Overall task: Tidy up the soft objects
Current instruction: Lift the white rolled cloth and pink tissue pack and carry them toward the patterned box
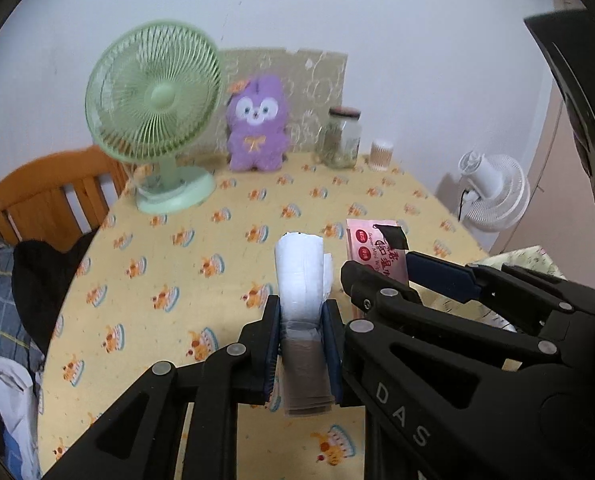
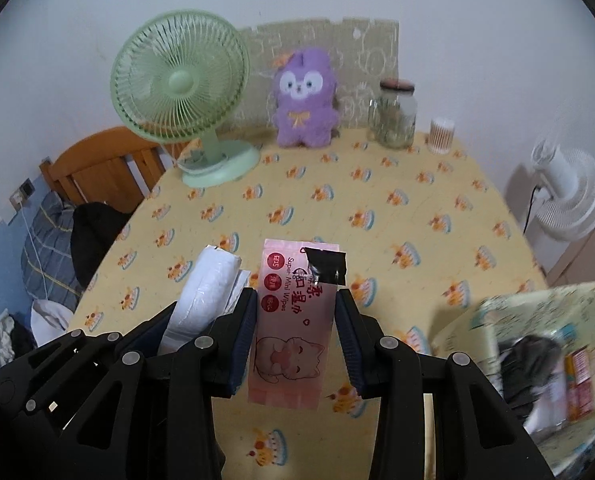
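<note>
Black-fingered, the left tool [image 1: 302,344] is clamped on a white tissue roll [image 1: 300,276], the right tool [image 2: 295,336] on a pink wet-wipes pack [image 2: 293,320], both raised over the yellow worktop [image 2: 377,216], probably bound for the patterned box [image 2: 537,300] at right.

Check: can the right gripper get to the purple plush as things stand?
Probably not yet: the right gripper is shut on the pink wipes pack. The tablecloth path to the purple plush at the far edge looks free, so it should release first.
</note>
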The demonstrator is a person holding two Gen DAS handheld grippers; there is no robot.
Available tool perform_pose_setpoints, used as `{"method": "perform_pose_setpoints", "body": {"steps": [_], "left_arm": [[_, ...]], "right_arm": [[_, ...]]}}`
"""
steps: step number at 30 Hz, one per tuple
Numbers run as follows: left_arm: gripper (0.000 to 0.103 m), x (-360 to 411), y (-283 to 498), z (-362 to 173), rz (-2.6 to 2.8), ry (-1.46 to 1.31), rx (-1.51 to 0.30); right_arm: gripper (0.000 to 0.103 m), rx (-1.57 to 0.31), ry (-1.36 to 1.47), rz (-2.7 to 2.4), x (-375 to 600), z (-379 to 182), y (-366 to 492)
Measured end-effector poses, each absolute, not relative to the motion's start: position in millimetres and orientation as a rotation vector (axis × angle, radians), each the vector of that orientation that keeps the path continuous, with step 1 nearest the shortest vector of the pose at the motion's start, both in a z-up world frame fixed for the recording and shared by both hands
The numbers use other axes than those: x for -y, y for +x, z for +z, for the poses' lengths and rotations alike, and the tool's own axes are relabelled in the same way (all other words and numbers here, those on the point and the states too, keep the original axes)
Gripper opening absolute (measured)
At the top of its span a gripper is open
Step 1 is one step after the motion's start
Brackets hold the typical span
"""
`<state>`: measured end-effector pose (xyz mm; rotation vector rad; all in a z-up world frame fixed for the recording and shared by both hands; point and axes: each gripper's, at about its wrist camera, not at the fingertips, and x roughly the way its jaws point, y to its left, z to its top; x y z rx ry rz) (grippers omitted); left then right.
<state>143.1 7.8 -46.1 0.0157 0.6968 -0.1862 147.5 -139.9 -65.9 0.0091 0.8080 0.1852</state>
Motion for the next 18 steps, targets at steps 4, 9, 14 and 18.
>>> {"method": "perform_pose_setpoints", "body": {"steps": [4, 9, 14, 18], "left_arm": [[0.019, 1.3, 137.5, -29.6, -0.195, 0.026, -0.656], [0.02, 13.2, 128.8, -10.7, -0.213, 0.042, -0.607], [0.02, 28.9, 122.3, 0.8, -0.241, 0.061, -0.58], [0.02, 43.4, 118.4, 6.2, -0.263, 0.072, -0.564]], "right_arm": [[0.043, -0.753, 0.003, 0.182, 150.3, -45.2, 138.2], [0.043, -0.699, 0.012, 0.163, 165.0, -22.3, 127.4], [0.043, -0.669, 0.021, 0.136, 180.7, -8.1, 116.8], [0.043, -0.648, 0.035, 0.109, 196.5, -0.5, 108.6]]}}
